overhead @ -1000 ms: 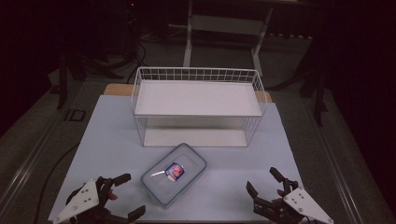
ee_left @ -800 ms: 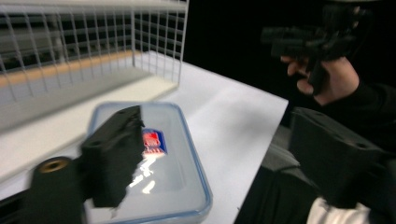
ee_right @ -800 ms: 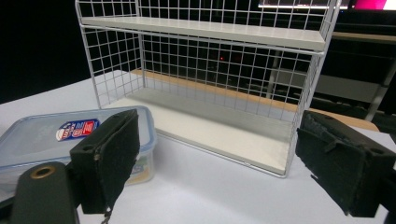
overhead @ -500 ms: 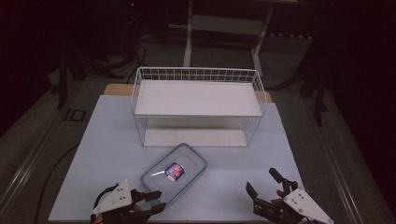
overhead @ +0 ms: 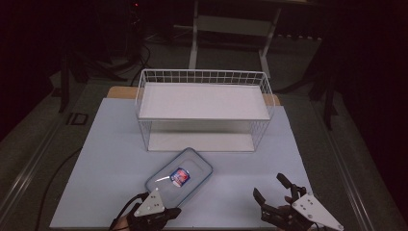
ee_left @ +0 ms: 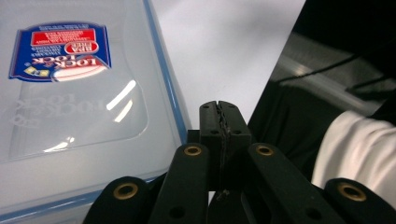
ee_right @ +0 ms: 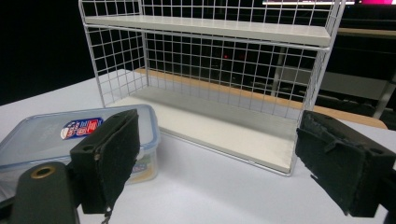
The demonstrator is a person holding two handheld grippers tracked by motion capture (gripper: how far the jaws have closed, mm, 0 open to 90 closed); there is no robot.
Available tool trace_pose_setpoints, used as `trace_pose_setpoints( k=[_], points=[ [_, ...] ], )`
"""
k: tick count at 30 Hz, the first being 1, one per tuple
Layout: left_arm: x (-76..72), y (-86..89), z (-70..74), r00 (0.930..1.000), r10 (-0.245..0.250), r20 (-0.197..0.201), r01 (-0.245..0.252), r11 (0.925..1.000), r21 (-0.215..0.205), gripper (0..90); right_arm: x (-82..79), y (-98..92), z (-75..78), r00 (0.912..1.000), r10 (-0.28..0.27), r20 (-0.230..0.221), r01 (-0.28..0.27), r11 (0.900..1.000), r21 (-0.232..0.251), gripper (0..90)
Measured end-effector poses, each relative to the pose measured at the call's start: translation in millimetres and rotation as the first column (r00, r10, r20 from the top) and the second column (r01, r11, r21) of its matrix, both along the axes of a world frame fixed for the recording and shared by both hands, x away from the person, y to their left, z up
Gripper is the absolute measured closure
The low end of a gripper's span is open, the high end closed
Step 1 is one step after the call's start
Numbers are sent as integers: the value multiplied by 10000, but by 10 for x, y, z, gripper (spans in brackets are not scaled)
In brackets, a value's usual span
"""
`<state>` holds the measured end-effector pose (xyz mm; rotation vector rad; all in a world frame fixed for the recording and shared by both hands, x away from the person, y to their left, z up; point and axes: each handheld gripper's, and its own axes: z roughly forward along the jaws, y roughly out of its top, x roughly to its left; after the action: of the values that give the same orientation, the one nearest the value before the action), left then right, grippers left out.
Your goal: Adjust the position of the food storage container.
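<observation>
The left tool (overhead: 153,214) has slid in from the near left corner of the table (overhead: 103,159) toward the middle since a second ago, and it now sits at the near end of the clear lidded container (overhead: 179,177), low to the surface. Its jaws have just been closing — in the left gripper view they meet pad to pad, nothing between them, right beside the blue-edged rim of the container (ee_left: 88,102). So it holds nothing; to my eye the shut tip is being brought up to nudge or press the box rather than pick it up, though I cannot tell whether it already touches the rim. The container itself has not shifted: it lies flat and askew on the table in front of the white wire rack (overhead: 204,103), near it but apart, its red-and-blue label (overhead: 180,176) facing up. Further right, the right tool (overhead: 272,192) hovers at the near right corner where it was a second ago, jaws spread wide and empty — from its own camera the container (ee_right: 70,135) shows behind its left jaw and the rack (ee_right: 210,84) stands between the two jaws, well ahead. I'd judge the box is meant for one of the rack's shelves, both bare at present.
</observation>
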<state>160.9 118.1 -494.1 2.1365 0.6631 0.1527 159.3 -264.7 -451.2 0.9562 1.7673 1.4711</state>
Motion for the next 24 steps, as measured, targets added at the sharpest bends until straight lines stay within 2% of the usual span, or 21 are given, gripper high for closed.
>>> trace_pose_setpoints(
  k=[3,4,6,8,10,15,17,20,24],
  points=[
    [18,-15,-39,9998,2,-192,2,9997,229,888,0,-1,1,10000,7,-4,-7,10000,13,134],
    [9,-17,-49,10000,-7,-83,9,9997,248,888,-1,1,1,10000,15,-9,-15,10000,11,134],
    [16,-5,-47,9995,123,-285,-119,9998,143,889,1,3,0,10000,24,-9,-24,10000,21,134],
    [12,5,-44,9997,152,-210,-148,9996,225,889,5,5,-1,10000,40,-29,-40,10000,7,134],
    [12,26,-37,9993,202,-325,-194,9995,241,889,5,6,-1,10000,53,-22,-53,10000,10,134],
    [-6,97,-27,9987,398,-325,-385,9985,380,889,4,6,-1,10000,63,-24,-63,10000,14,134],
    [-11,136,-29,9980,543,-334,-527,9975,464,889,6,7,-1,10000,78,-36,-78,10000,22,135],
    [-4,218,-31,9951,855,-506,-840,9960,296,889,8,9,-3,9999,117,-40,-117,9999,10,136],
    [9,295,-4,9929,1118,-395,-1107,9934,300,889,5,14,2,9999,129,-4,-129,9999,12,136]
  ],
)
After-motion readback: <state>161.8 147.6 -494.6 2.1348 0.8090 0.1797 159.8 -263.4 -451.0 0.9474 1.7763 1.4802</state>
